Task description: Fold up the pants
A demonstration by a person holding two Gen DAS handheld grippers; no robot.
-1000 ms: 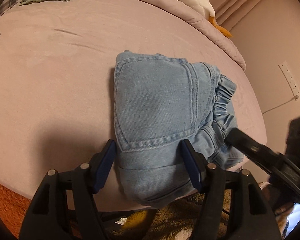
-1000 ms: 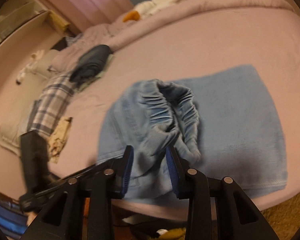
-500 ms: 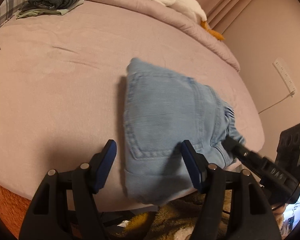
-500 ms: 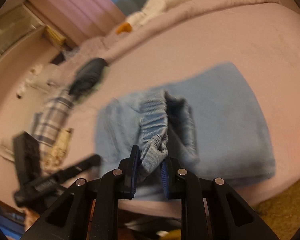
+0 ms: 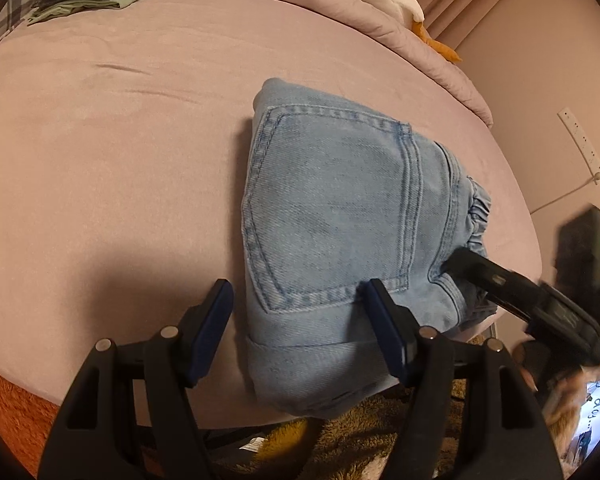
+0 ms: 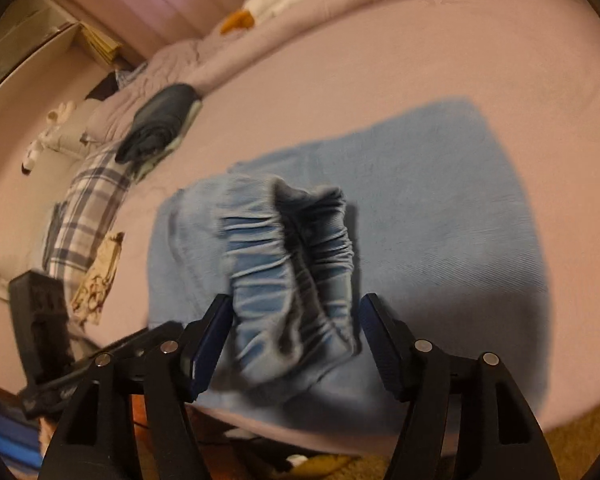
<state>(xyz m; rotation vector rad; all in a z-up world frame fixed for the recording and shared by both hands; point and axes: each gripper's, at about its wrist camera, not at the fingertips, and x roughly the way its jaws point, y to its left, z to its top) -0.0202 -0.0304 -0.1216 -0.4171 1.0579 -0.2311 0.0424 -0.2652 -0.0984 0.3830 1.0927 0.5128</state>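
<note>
Your pink bed (image 5: pixel 120 168) stands beside a pink wall (image 5: pixel 540 60). The folded pants (image 5: pixel 340 216) lie between your 2 spread claws, left claw (image 5: pixel 298 320) and right claw (image 6: pixel 296 322).

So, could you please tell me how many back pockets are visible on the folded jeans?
1: a stitched back pocket faces up on the folded jeans, just ahead of the open left hand-held gripper. A second may be hidden underneath.

The light is dim and warm. The right wrist view is blurred by motion. Fisheye bends the edges, and a dark shadow lies on the bed (image 5: pixel 100 184) at 7 o'clock.
</note>
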